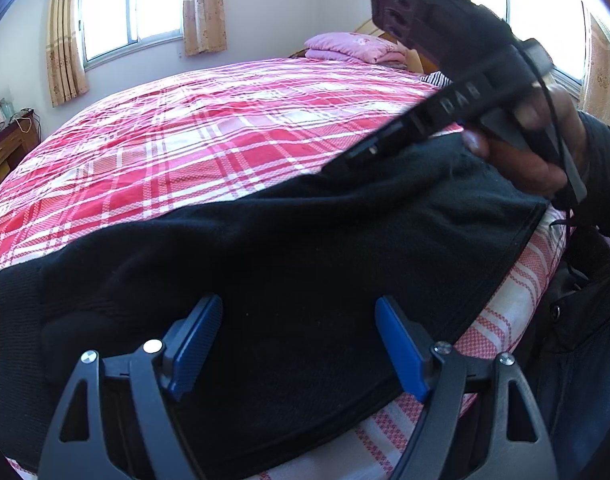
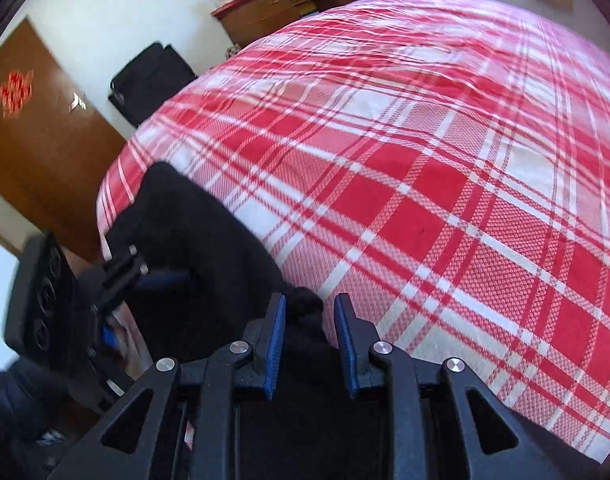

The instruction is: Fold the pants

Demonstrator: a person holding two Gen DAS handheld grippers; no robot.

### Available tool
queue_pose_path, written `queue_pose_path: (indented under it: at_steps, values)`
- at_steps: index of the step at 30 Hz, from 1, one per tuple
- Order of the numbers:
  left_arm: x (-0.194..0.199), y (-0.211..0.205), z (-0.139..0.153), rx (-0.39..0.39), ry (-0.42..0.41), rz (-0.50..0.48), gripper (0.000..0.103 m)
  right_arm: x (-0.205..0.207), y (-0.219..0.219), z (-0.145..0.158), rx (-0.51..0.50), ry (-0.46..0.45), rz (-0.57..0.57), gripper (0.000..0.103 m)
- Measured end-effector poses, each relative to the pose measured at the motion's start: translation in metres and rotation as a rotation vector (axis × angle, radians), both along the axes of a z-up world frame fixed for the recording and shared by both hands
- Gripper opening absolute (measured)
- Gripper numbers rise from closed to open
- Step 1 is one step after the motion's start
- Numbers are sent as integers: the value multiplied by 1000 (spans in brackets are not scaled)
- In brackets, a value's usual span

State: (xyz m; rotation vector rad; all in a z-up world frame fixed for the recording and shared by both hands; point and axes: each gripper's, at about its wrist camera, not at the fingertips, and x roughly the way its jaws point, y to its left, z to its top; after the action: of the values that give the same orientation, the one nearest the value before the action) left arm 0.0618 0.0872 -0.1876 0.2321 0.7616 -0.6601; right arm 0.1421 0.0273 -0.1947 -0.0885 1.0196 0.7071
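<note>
Left wrist view shows our left tongs [image 1: 299, 322] spread wide above the black pants [image 1: 265, 248], with nothing pinched between the blue pads [image 1: 193, 344]. The pants lie along the near edge of the bed [image 1: 185, 128], on its red-and-white plaid sheet. At the right a hand [image 1: 541, 148] holds our right tongs over the far right end of the pants. From the right wrist view, the right tongs [image 2: 309, 312] stand narrowly parted; a bunch of black cloth shows between the pads [image 2: 277, 344], but we cannot tell whether they pinch it. A folded pink blanket [image 1: 353, 46] lies at the far side.
</note>
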Motion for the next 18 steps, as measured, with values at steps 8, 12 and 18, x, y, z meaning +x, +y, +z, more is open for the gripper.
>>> queue_pose_path:
  at_steps: [8, 12, 18]
  values:
    - [0, -1, -1, 1, 0, 0, 81, -11, 8, -5, -50, -77, 16, 27]
    - [1, -1, -1, 0, -1, 0, 81, -16, 12, -3, -64, -108, 27, 12]
    - [0, 2, 4, -10, 15, -12, 81, -15, 5, 26, -33, -180, -31, 5]
